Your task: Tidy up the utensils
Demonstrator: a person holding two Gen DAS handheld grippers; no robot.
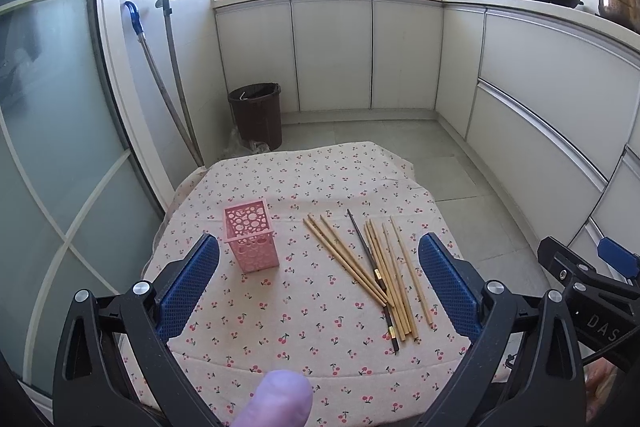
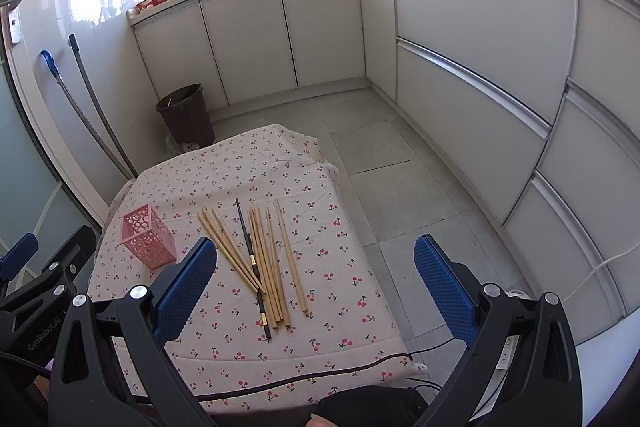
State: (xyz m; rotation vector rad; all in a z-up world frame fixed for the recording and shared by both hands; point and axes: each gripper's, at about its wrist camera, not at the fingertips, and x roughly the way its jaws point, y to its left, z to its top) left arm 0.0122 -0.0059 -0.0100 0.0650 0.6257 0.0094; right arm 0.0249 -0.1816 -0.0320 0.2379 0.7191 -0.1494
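A pink perforated holder [image 1: 252,241] [image 2: 149,241] stands upright on a small table under a cherry-print cloth [image 1: 304,179] [image 2: 240,163]. Right of it lie several wooden chopsticks [image 1: 376,267] [image 2: 264,259] fanned loosely, with a dark chopstick [image 1: 370,263] [image 2: 250,255] across them. My left gripper [image 1: 318,257] hovers open above the near side of the table, holder and chopsticks between its blue pads. My right gripper [image 2: 316,259] is open too, held over the table's right edge, its left pad [image 2: 184,291] near the chopsticks. Both hold nothing.
A brown bin [image 1: 256,115] [image 2: 186,115] stands on the floor beyond the table, with two mop handles [image 1: 176,99] leaning on the wall. White cabinets [image 1: 332,55] [image 2: 480,67] run behind and to the right. A black cable [image 2: 320,373] crosses the table's near edge.
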